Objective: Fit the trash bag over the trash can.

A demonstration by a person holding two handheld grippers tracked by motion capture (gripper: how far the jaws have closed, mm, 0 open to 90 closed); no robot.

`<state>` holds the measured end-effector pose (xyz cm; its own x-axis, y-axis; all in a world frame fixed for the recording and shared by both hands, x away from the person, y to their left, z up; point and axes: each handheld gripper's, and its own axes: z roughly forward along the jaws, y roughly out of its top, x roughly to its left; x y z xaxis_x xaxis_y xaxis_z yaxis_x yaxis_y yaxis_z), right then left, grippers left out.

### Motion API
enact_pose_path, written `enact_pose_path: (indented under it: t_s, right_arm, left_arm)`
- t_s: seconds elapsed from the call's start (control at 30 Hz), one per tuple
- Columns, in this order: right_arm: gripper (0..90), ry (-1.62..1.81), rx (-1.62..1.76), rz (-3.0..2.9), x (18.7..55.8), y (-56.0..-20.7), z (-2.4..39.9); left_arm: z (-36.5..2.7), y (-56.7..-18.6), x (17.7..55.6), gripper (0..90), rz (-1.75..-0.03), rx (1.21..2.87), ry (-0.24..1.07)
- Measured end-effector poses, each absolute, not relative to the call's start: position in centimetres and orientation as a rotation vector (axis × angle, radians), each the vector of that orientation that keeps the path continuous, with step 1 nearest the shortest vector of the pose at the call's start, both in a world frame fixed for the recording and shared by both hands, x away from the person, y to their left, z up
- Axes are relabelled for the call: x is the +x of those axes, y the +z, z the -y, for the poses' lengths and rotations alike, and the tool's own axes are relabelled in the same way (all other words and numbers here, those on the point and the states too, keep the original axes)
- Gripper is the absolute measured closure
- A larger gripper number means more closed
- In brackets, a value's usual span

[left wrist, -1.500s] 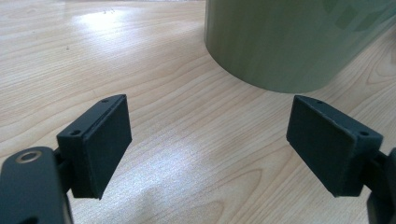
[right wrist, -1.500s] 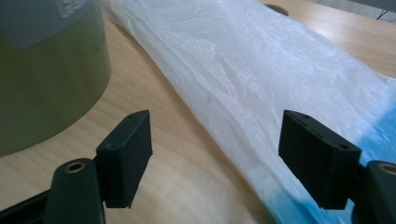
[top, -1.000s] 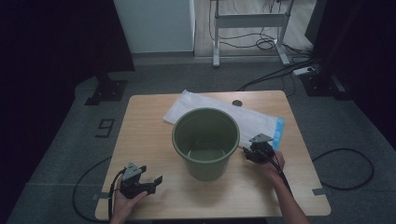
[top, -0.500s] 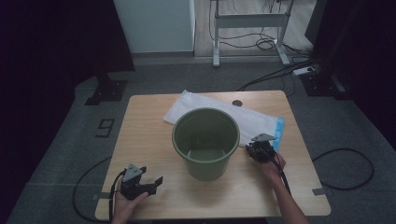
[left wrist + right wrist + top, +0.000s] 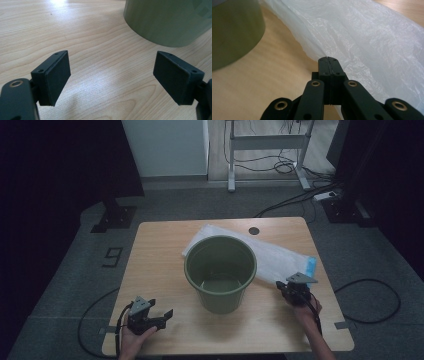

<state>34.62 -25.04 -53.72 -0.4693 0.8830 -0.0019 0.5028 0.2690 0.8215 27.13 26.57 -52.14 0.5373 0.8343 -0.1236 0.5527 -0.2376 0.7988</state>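
Plastic bag (image 5: pixel 372 47) pinched at its near edge by the right gripper (image 5: pixel 328 60)

The bag is laid flat behind and right of the green bucket (image 5: pixel 220 270), its long axis running back-left from the shut right jaws; the left gripper (image 5: pixel 112 75) is held open and empty, well apart across the table (image 5: pixel 160 250).

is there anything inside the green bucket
No, in the high view the green bucket stands open on the table and its bare bottom shows with nothing lying in it.
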Motion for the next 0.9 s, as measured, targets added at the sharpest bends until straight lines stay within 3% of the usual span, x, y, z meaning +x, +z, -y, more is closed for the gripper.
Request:
enact_pose_path:
  t_s: [0.4, 0.73, 0.83, 0.87, 0.9]
  right_arm:
    - [88.9, 1.077, 1.231, -2.107, 28.4, -54.9, 29.6]
    - [88.4, 1.032, 1.273, -2.099, 26.1, -55.4, 32.1]
    - [78.0, 1.027, 1.277, -2.102, 25.8, -55.4, 32.4]
    - [72.1, 1.031, 1.273, -2.093, 25.7, -55.3, 32.2]
    - [60.4, 1.037, 1.259, -2.076, 25.8, -54.9, 31.7]
  left_arm:
    - [-26.0, -52.5, 27.2, 14.2, -1.134, 1.945, 0.411]
    - [-25.9, -52.6, 27.1, 14.2, -1.137, 1.947, 0.403]
    - [-25.9, -52.6, 27.2, 14.2, -1.137, 1.949, 0.400]
    - [-25.8, -52.6, 27.2, 14.2, -1.138, 1.949, 0.400]
    - [-25.8, -52.7, 27.2, 14.2, -1.138, 1.950, 0.399]
